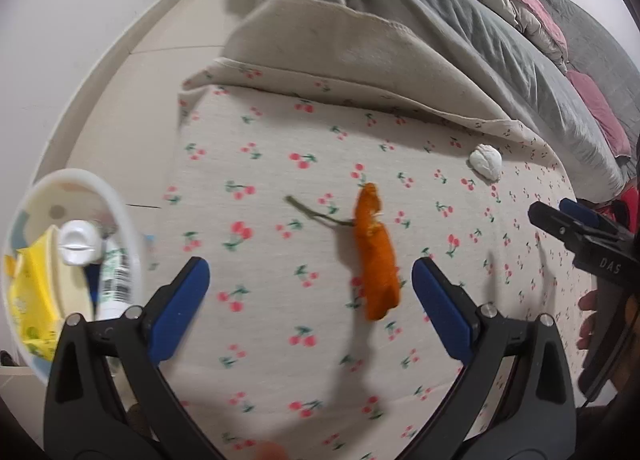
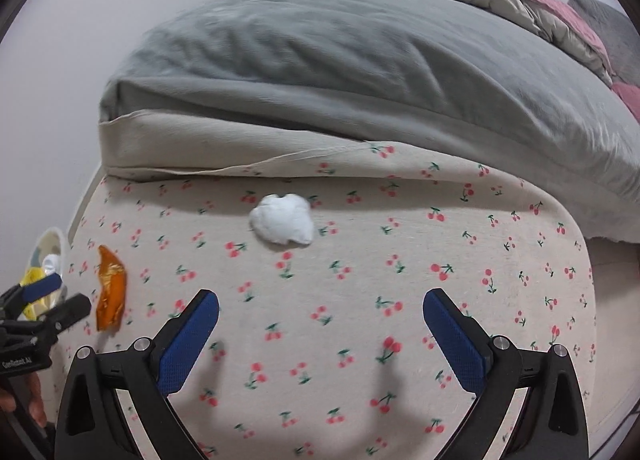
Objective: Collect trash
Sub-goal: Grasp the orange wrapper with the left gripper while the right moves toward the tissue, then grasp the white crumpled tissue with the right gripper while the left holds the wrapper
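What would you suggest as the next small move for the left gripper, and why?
Probably ease the left gripper forward and slightly right, down onto the orange wrapper. Its jaws stand open and empty, and the wrapper lies flat on the cherry-print sheet just ahead, nearer the right jaw. The white bin at left already holds trash; the crumpled tissue suits the right gripper.

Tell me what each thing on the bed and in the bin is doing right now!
Orange wrapper: crumpled, lying flat on the cherry-print sheet.
White tissue wad: balled up, lying on the sheet.
Green stem: loose beside the wrapper.
White bin: holds a yellow packet and a white-capped bottle.
Left hand-held gripper: open, empty.
Right hand-held gripper: open, empty.
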Available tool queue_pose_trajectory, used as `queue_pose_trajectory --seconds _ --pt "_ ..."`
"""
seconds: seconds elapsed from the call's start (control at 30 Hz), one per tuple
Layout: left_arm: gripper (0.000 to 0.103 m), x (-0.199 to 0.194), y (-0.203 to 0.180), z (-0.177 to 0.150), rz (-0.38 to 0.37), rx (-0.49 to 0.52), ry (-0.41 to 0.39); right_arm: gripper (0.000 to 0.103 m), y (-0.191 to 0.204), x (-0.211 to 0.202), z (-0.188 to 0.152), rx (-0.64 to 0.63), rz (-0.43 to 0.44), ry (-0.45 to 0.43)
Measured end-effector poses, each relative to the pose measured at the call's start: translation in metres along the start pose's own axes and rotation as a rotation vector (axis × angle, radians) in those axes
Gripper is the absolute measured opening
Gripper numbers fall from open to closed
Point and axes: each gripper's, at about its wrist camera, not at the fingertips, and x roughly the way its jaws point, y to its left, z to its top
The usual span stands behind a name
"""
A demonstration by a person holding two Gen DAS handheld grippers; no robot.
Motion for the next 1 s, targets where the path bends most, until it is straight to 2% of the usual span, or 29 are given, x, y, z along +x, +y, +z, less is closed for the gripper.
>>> queue_pose_trajectory --seconds 0.17,0.2,0.23,0.3,0.33,0.4,0.47,0.7,0.87,1.0 --pt "0.086 0.010 -0.018 0.002 -0.046 0.012 0.004 0.103 -0.010 0.014 0.000 0.003 -0.017 -0.005" --pt "0.079 0.008 -0.021 0.001 -0.046 0.018 -0.002 0.103 -0.012 0.018 0.001 0.010 -0.018 -0.002" --pt "0.075 0.007 -0.022 0.002 -0.040 0.024 -0.006 0.103 -0.013 0.022 0.002 0.018 -0.013 0.004" --pt "0.052 0.007 -0.023 0.004 -0.033 0.030 -0.009 0.103 -0.013 0.030 0.004 0.040 0.008 0.017" --pt "0.047 0.007 -0.023 0.005 -0.025 0.033 -0.010 0.103 -0.012 0.034 0.005 0.043 0.013 0.022" --pt "0.030 0.007 -0.020 0.006 -0.026 0.038 -0.010 0.103 -0.006 0.040 0.007 0.036 0.014 0.029" --pt "0.019 0.006 -0.018 0.008 -0.034 0.042 -0.008 0.103 -0.001 0.046 0.010 0.027 0.006 0.038" --pt "0.017 -0.002 -0.013 0.016 -0.014 0.052 -0.041 0.103 0.016 0.064 0.020 -0.007 -0.060 0.028" --pt "0.017 -0.008 -0.007 0.021 -0.024 0.033 -0.056 0.103 0.024 0.072 0.027 0.010 -0.070 0.000" --pt "0.017 -0.010 -0.003 0.020 -0.030 0.019 -0.057 0.103 0.025 0.079 0.035 0.022 -0.080 0.029"
